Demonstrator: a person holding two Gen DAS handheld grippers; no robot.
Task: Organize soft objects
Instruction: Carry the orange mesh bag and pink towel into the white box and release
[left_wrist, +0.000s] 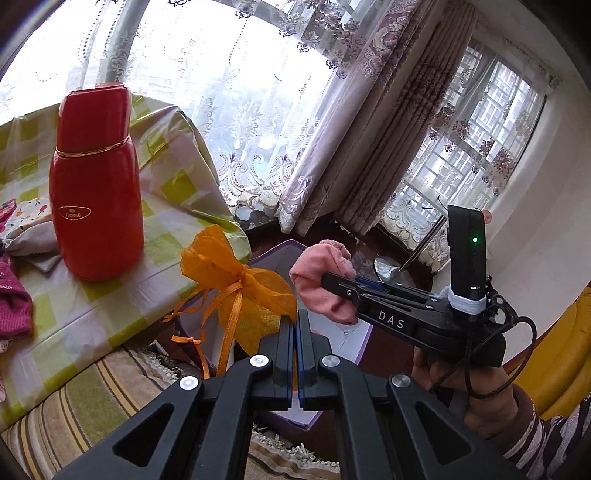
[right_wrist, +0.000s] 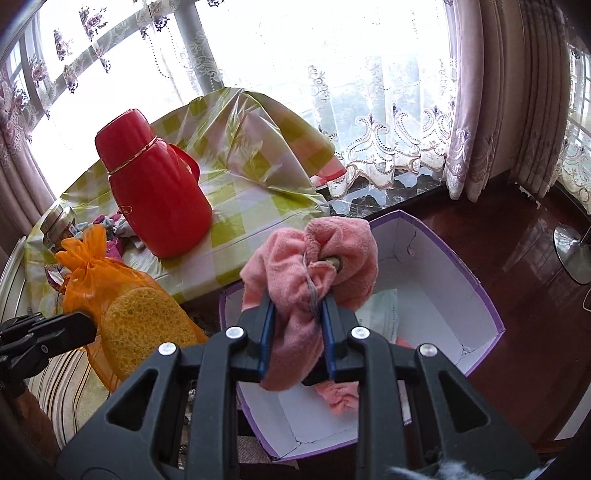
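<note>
My right gripper (right_wrist: 297, 310) is shut on a pink cloth (right_wrist: 314, 258), held above a white box with purple edges (right_wrist: 476, 295). The same cloth (left_wrist: 321, 284) and right gripper (left_wrist: 332, 282) show in the left wrist view. My left gripper (left_wrist: 296, 321) is shut on an orange mesh pouch (left_wrist: 240, 288), which holds a yellow sponge (right_wrist: 144, 328). The pouch (right_wrist: 96, 266) hangs left of the box, in front of the table edge. Another pink cloth (right_wrist: 341, 397) lies inside the box.
A red thermos (right_wrist: 159, 195) stands on the table with a green checked cloth (right_wrist: 258, 206). Small cloths (left_wrist: 22, 236) and a jar (right_wrist: 57, 225) lie by the thermos. A striped cushion (left_wrist: 92, 398) sits below the table edge. Curtains and a window are behind.
</note>
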